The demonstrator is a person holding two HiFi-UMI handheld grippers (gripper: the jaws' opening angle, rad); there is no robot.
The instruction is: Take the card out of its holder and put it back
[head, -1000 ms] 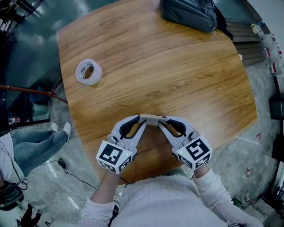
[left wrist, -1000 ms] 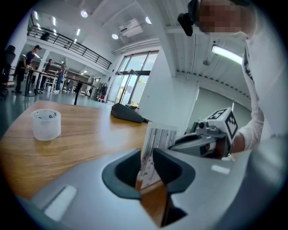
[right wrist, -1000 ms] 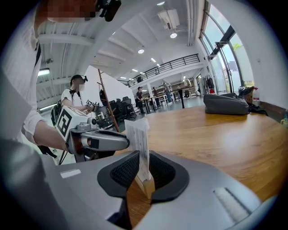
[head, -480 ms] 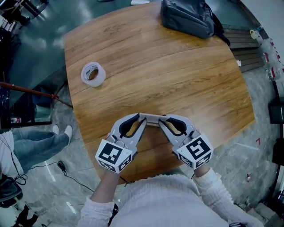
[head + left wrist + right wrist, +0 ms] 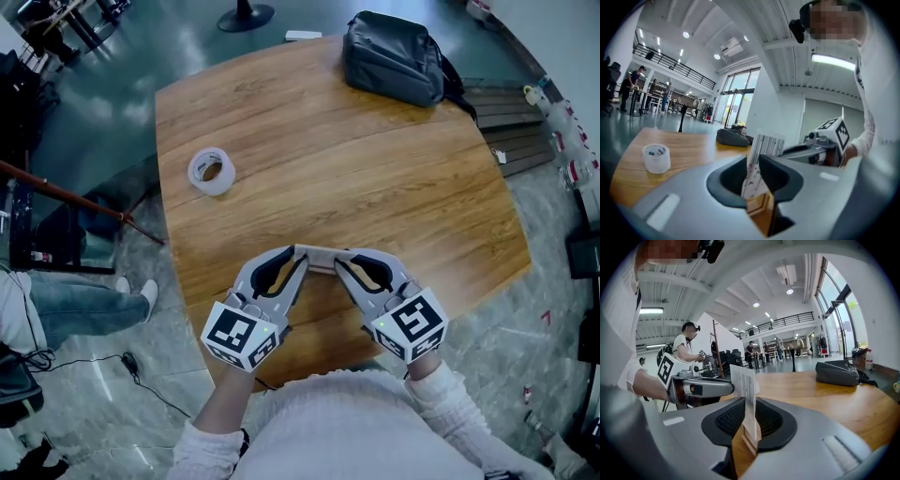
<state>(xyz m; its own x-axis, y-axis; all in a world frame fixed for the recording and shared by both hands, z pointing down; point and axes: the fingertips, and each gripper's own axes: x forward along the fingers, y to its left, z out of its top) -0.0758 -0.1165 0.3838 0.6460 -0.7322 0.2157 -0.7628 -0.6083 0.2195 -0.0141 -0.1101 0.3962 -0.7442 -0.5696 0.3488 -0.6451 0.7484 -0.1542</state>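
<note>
A white printed card (image 5: 744,385) stands in a small wooden holder (image 5: 749,439), lifted just above the table's near edge. In the head view the card and holder (image 5: 321,255) bridge both gripper tips. My left gripper (image 5: 298,255) has one end; there the card (image 5: 764,145) leans between the pads and the wooden holder (image 5: 758,208) sits lower between the jaws, which are closing. My right gripper (image 5: 345,259) faces it from the other end, pads pressed on the card. Each gripper view shows the opposite gripper behind the card.
A roll of clear tape (image 5: 212,171) lies on the wooden table (image 5: 375,178) at the left. A dark grey bag (image 5: 394,58) sits at the far edge. A seated person's legs (image 5: 66,305) are on the floor to the left, with cables nearby.
The head view has shifted, so the tape and bag sit lower and further right in it. Both grippers stay at the card and holder in the same pose.
</note>
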